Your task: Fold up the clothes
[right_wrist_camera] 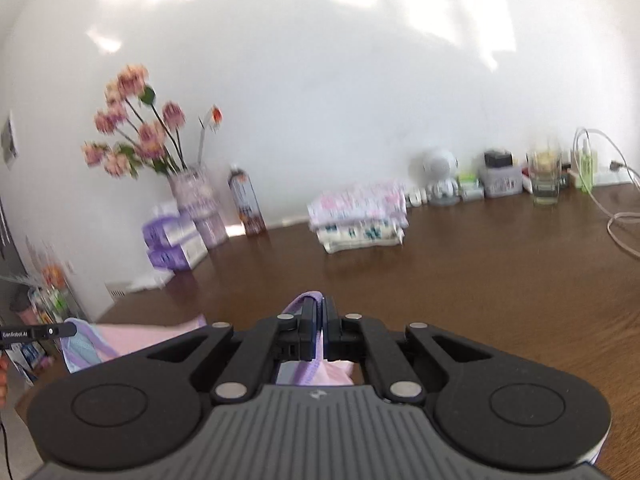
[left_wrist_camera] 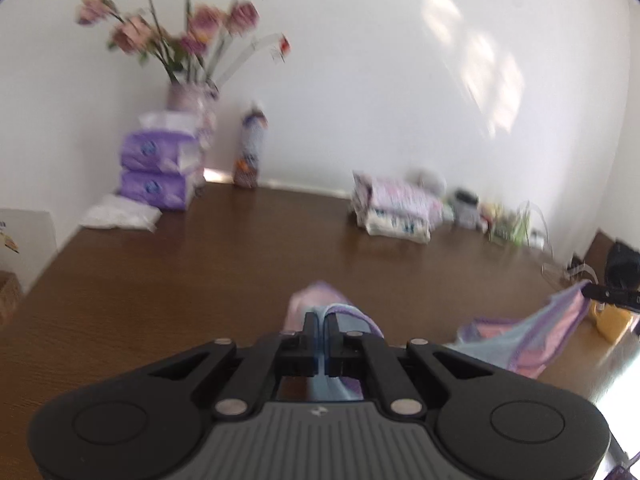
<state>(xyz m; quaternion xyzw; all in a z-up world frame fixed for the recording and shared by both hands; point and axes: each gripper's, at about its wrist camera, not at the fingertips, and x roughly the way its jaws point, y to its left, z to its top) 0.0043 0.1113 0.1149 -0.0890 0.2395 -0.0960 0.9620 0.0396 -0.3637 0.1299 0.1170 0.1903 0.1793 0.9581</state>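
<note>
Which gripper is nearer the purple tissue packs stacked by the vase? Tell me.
Left. The left gripper sits closer to the purple tissue packs; the right gripper views them farther off leftward.

Dark brown wood-grain table (right_wrist_camera: 480, 272), pastel garment (left_wrist_camera: 532, 340) in pink and pale blue with lilac edging, black grippers (left_wrist_camera: 321, 334) on grey ribbed bodies, dusty-pink flowers (left_wrist_camera: 192, 20) on green stems, purple-and-white packs (left_wrist_camera: 160, 168), white wall (right_wrist_camera: 340, 80)

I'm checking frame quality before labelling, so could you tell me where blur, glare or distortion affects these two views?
Left wrist view: motion blur smears the flowers and the garment; sunlight patches the wall, glare whitens the lower right corner. Right wrist view: the folded stack and flowers are blurred, the upper wall is washed out. Both show fisheye bending with dark corners; the tongs' housings stay sharp.
</note>
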